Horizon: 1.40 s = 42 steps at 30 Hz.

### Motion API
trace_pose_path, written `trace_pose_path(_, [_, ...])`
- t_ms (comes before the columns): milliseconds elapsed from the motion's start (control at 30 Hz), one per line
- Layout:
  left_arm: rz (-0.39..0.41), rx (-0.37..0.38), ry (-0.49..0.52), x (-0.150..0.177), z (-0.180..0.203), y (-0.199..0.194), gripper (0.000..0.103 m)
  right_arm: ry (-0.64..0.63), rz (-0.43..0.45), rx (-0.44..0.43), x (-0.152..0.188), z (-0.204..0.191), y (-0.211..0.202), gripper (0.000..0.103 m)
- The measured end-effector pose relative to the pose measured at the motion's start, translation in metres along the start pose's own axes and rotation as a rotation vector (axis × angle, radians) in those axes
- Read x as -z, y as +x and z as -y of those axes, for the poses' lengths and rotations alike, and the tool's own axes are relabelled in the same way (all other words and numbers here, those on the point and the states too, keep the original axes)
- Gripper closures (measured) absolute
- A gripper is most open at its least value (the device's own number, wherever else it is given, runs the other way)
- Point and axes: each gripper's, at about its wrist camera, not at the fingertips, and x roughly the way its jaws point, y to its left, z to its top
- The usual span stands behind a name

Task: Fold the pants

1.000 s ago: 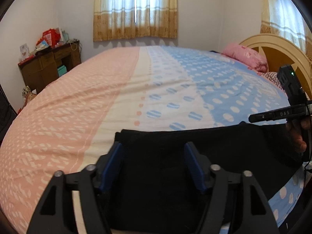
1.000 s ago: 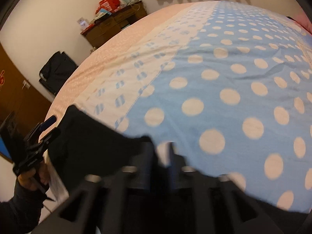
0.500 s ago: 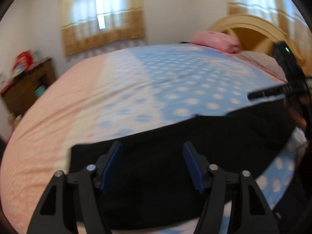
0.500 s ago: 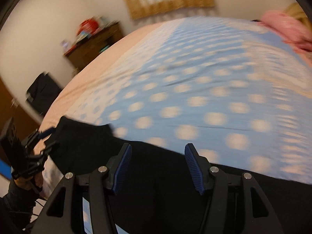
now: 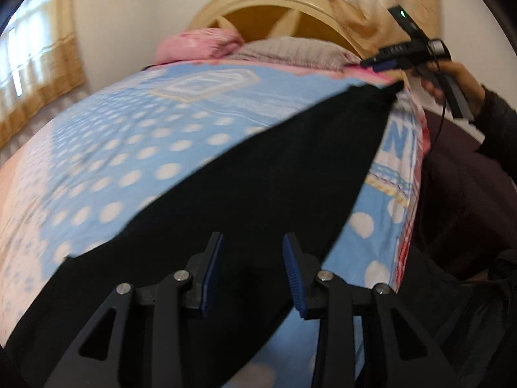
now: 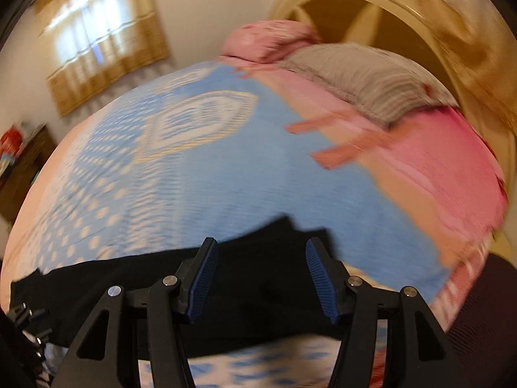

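Observation:
Black pants (image 5: 258,174) lie stretched in a long strip along the near edge of the bed (image 5: 135,148). My left gripper (image 5: 252,270) hovers over their near end with its jaws closing. Black cloth fills the gap below the blue pads (image 5: 211,271), but no fold is pinched between them. In the left wrist view, a hand (image 5: 452,77) holds my right gripper (image 5: 376,63) just above the pants' far end. My right gripper (image 6: 261,266) stands open over that end of the pants (image 6: 226,278), its pads apart from the cloth.
A cream and wood headboard (image 5: 284,6) rises beyond a pink pillow (image 5: 197,43) and a grey striped pillow (image 5: 290,50). Curtained windows (image 6: 103,38) are at the left, with a dark dresser (image 6: 22,161) below them. The person's dark clothing (image 5: 468,200) is beside the bed's right edge.
Both views have swung from the window side toward the headboard. The pants now lie drawn out into a longer strip. The left jaws have narrowed and the right jaws have widened.

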Motion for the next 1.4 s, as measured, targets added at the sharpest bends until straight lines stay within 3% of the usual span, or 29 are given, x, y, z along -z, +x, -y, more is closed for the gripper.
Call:
trace_pose_path(167, [-0.044,0.045,0.050,-0.007,0.021,0.018,0.067,0.082,-0.017,0.033,0.004,0.042,0.012,0.045])
trace_pose_path(400, [-0.084,0.046,0.079,-0.004,0.032,0.030,0.071,0.161,-0.076,-0.062,0.000,0.063,0.043,0.045])
trace_pose_path(433, [-0.083,0.042,0.084,-0.003,0.032,0.030,0.072,0.150,-0.074,-0.083,-0.003,0.061,0.045,0.057])
trace_pose_path(467, [-0.084,0.039,0.084,-0.003,0.033,0.030,0.075,0.139,-0.085,-0.101,-0.005,0.058,0.048,0.087])
trace_pose_path(500, [-0.087,0.040,0.081,-0.004,0.032,0.030,0.077,0.131,-0.092,-0.107,-0.008,0.055,0.049,0.097])
trace_pose_path(567, [-0.093,0.048,0.073,-0.005,0.031,0.032,0.089,0.108,-0.072,-0.083,-0.015,0.049,0.047,0.100])
trace_pose_path(767, [-0.099,0.051,0.072,-0.006,0.031,0.033,0.092,0.052,0.038,-0.081,-0.043,0.032,0.032,0.101])
trace_pose_path(1000, [-0.096,0.037,0.079,-0.005,0.033,0.036,0.092,0.011,-0.080,0.031,-0.033,0.036,0.072,0.097])
trace_pose_path(1033, [-0.095,0.033,0.082,-0.005,0.034,0.036,0.092,0.024,-0.075,0.052,-0.030,0.041,0.068,0.092])
trace_pose_path(1067, [-0.092,0.026,0.091,-0.005,0.035,0.035,0.092,0.041,-0.066,0.054,-0.026,0.045,0.062,0.080])
trace_pose_path(1133, [-0.085,0.018,0.095,-0.004,0.035,0.035,0.091,0.098,-0.044,0.003,-0.016,0.056,0.045,0.060])
trace_pose_path(1167, [-0.081,0.018,0.093,-0.004,0.035,0.035,0.090,0.141,-0.021,-0.039,-0.008,0.063,0.031,0.056])
trace_pose_path(1300, [-0.071,0.003,0.104,-0.003,0.037,0.035,0.090,0.179,-0.025,-0.049,0.016,0.073,0.006,0.056])
trace_pose_path(1400, [-0.073,-0.009,0.114,-0.004,0.039,0.035,0.090,0.203,-0.040,-0.111,0.030,0.070,0.004,0.056])
